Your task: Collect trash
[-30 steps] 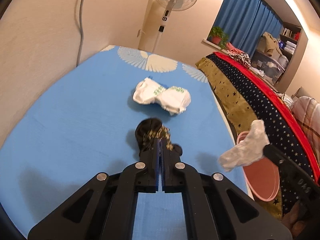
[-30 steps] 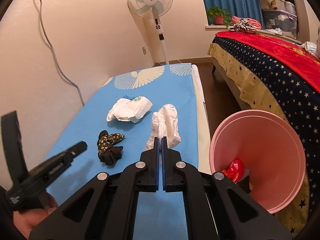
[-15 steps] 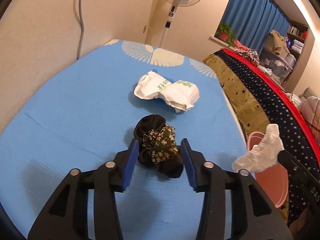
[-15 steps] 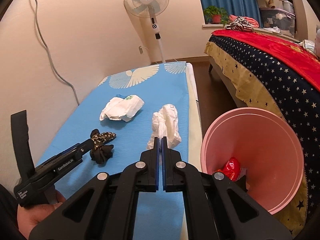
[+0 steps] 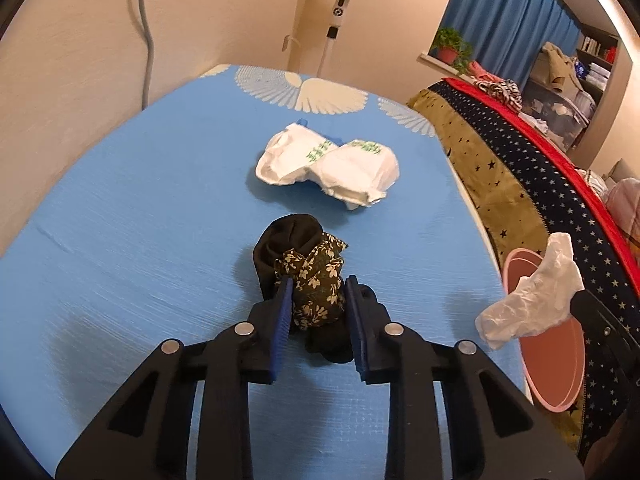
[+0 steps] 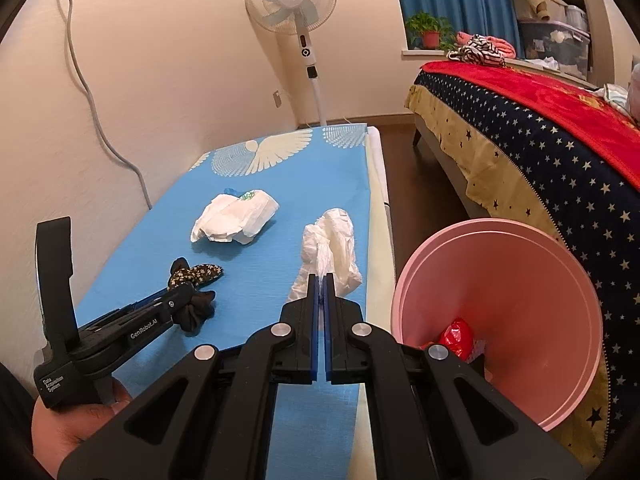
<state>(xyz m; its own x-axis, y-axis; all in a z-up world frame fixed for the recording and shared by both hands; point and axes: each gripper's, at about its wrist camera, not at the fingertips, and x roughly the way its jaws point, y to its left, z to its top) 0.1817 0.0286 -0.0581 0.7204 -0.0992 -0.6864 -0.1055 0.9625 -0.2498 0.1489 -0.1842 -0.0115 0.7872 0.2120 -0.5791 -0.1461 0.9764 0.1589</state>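
A black and floral cloth bundle (image 5: pixel 308 268) lies on the blue table cover (image 5: pixel 140 200). My left gripper (image 5: pixel 318 284) has its jaws closing on both sides of the bundle; it also shows in the right wrist view (image 6: pixel 180 296). My right gripper (image 6: pixel 321 278) is shut on a crumpled white plastic bag (image 6: pixel 330 252), held beside the pink bin (image 6: pixel 520 280). The bag also shows in the left wrist view (image 5: pixel 536 292). A folded white diaper (image 5: pixel 332 168) lies farther back on the cover.
The pink bin (image 5: pixel 548 360) sits off the table's right edge and holds red trash (image 6: pixel 454 338). A bed with a starred blanket (image 6: pixel 540 168) stands on the right. A standing fan (image 6: pixel 296 12) and a wall cable (image 6: pixel 92 92) are behind the table.
My left gripper opened from shut, moved forward over the cloth bundle, and has narrowed around it. My right gripper kept hold of the white bag and shifted slightly.
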